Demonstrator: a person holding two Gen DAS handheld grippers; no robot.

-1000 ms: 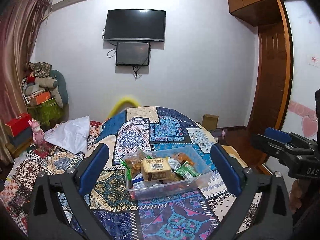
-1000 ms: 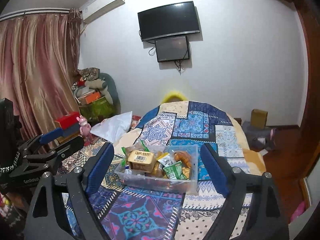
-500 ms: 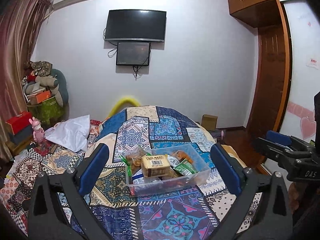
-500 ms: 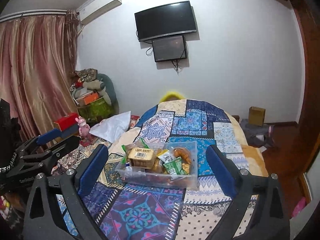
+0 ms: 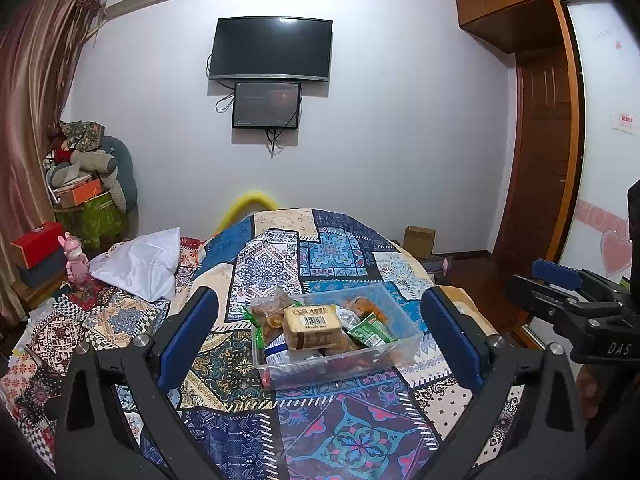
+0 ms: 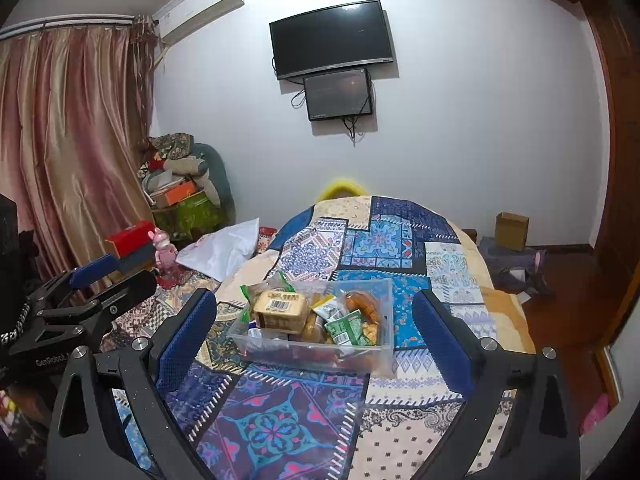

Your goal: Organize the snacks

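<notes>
A clear plastic bin [image 5: 404, 344] [image 6: 380, 354] full of snack packets stands on the patchwork cloth. On top lies a tan packet with a barcode [image 5: 314, 326] [image 6: 282, 310], beside a green packet [image 5: 370, 332] [image 6: 346, 330] and an orange snack [image 6: 362, 304]. My left gripper [image 5: 320, 340] is open and empty, held back from the bin with its jaws framing it. My right gripper [image 6: 314, 336] is open and empty too, also short of the bin. Each gripper shows in the other's view, the right one [image 5: 560, 292] and the left one [image 6: 108, 280].
The round table [image 5: 280, 432] carries the patchwork cloth. A white pillow [image 5: 140, 264] and a pink toy [image 5: 76, 256] lie to the left, with a clutter pile [image 5: 88, 184] by the curtain. A cardboard box [image 6: 512, 230] stands on the floor at the right. A TV [image 5: 272, 48] hangs on the far wall.
Both grippers have drifted slightly: the bin sits a little higher and more central between the jaws. Both stay open and empty.
</notes>
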